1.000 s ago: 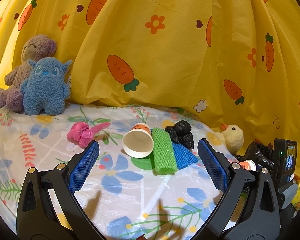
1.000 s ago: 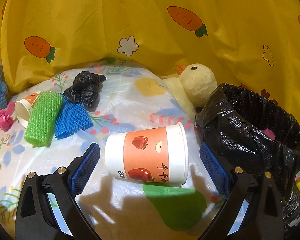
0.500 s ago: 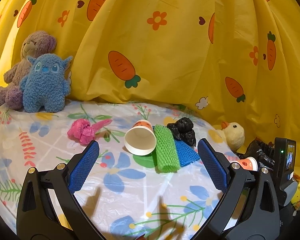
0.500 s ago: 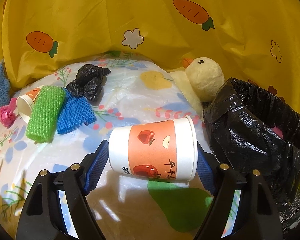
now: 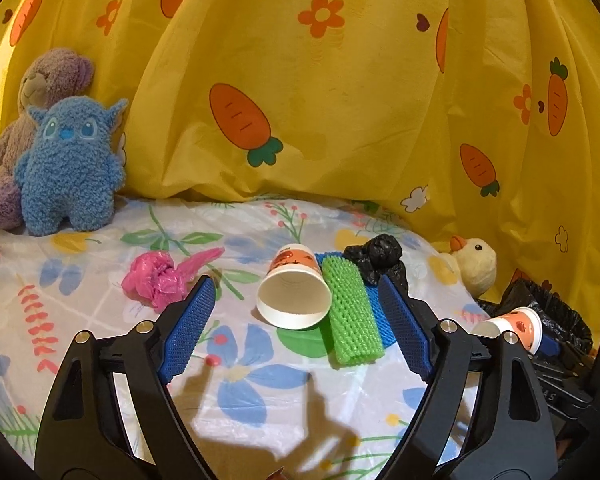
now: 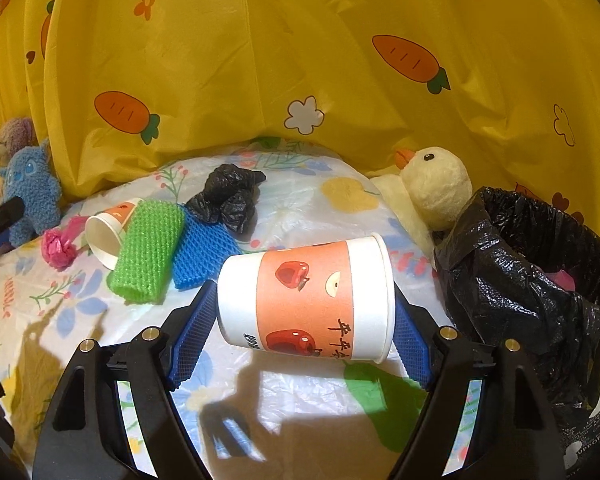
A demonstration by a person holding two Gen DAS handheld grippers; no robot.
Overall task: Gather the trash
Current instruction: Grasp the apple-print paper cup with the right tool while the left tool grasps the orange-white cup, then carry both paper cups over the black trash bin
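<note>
Left gripper [image 5: 296,330], lower centre of its view: jaws closing, nothing between, now nearer the empty cup [image 5: 294,294] on the table. Right gripper [image 6: 300,330] now clamps the apple cup [image 6: 306,306], lifted; bin bag [image 6: 532,280] at right.

Bare tablecloth [image 5: 260,396] lies open in front; cup [image 5: 294,294], green net [image 5: 352,316] and black bag [image 5: 378,258] crowd the middle.

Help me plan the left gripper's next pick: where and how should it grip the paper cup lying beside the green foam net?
Grip the paper cup across its side walls near the open rim, coming from the mouth end, which faces the left gripper. The green foam net touches one side, so a finger must slip between; its jaws are closing, nothing between them.
</note>
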